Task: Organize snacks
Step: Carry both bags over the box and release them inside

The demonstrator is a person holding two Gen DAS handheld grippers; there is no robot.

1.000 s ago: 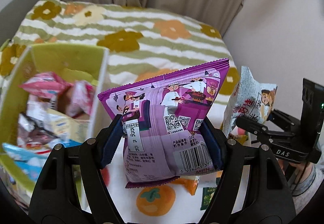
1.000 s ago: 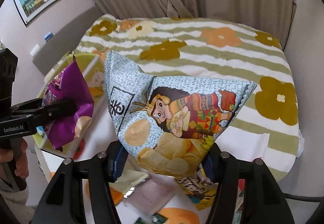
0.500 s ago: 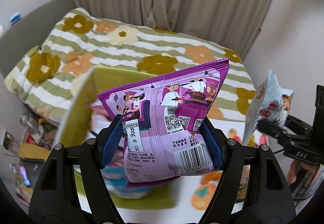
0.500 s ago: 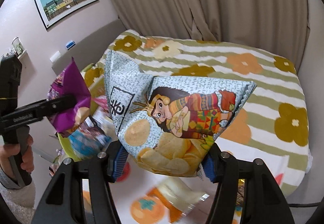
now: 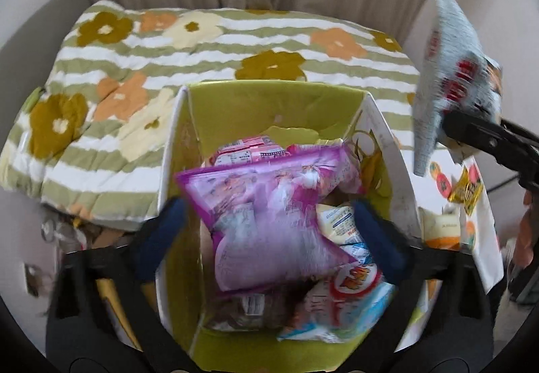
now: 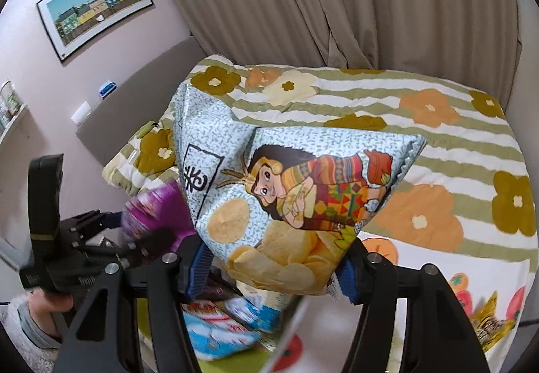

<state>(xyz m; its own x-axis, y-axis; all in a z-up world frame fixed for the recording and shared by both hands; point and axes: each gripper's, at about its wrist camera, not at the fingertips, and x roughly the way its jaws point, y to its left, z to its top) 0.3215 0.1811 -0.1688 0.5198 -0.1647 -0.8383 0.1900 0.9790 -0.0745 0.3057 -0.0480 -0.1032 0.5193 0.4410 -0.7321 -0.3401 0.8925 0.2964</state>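
Both tongs differ: left tongs (image 5: 269,231) just opened, purple bag (image 5: 269,221) loose over green box (image 5: 269,100); right tongs (image 6: 274,267) grip chip bag (image 6: 286,204), best released above the box's middle.

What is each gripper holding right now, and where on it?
Left gripper: nothing; its jaws just opened around the purple bag. Right gripper: chip bag, gripped at its lower end.

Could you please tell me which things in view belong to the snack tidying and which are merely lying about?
Part of the job:
- purple snack bag
- green box
- chip bag
- yellow packet

Just lying about:
- flowered quilt
- curtain
- framed picture
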